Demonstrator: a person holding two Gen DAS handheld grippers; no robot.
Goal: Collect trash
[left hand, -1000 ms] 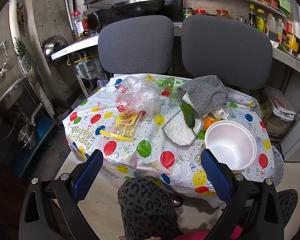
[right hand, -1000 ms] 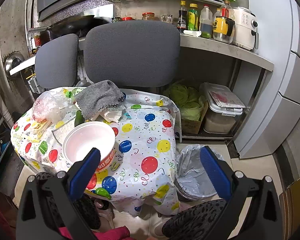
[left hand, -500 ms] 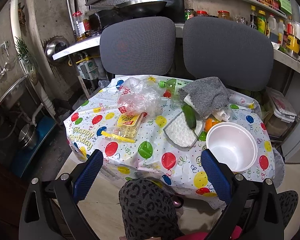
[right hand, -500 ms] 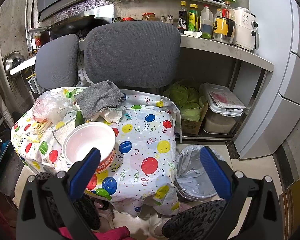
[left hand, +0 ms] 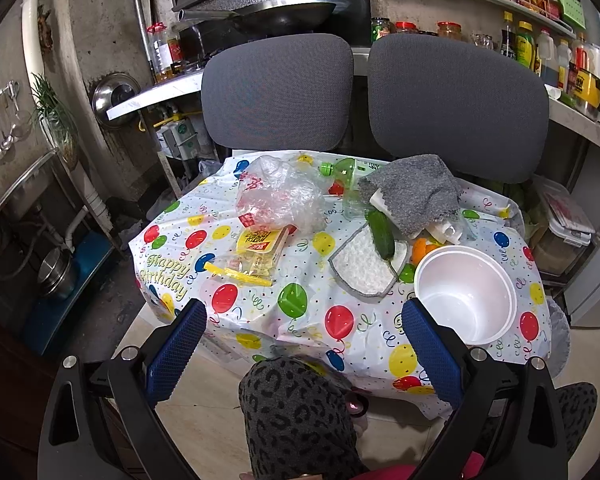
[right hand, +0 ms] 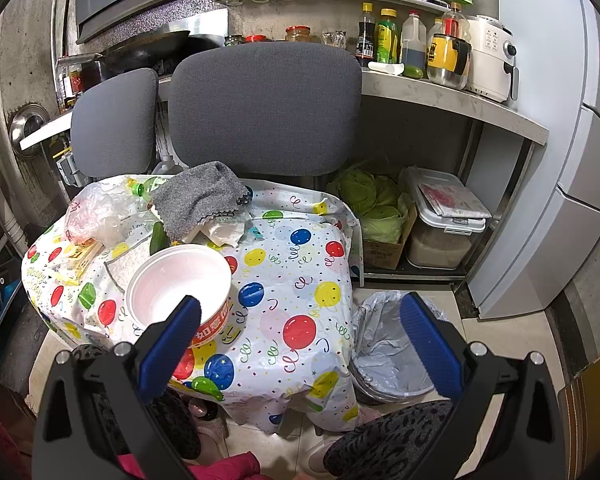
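We hold L gripper point(left hand: 304, 344) & R gripper point(right hand: 300, 344) above the surface point(right hand: 292, 280), both w/ jaws apart, empty. White noodle bowl point(right hand: 178, 284) sits near the edge; lined trash bin point(right hand: 392, 352) on the floor beside.

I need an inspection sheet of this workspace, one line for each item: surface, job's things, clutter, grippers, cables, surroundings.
Surface: small table under a balloon cloth.
Job's things: white bowl at the near right edge; plastic bag, yellow packet, green bottle; lined bin on the floor to the table's right.
Clutter: cucumber on a white pad, grey cloth.
Grippers: left tool and right tool both open, empty, short of the table.
Cables: nothing seen.
Surroundings: two grey chairs behind; shelf with bottles.
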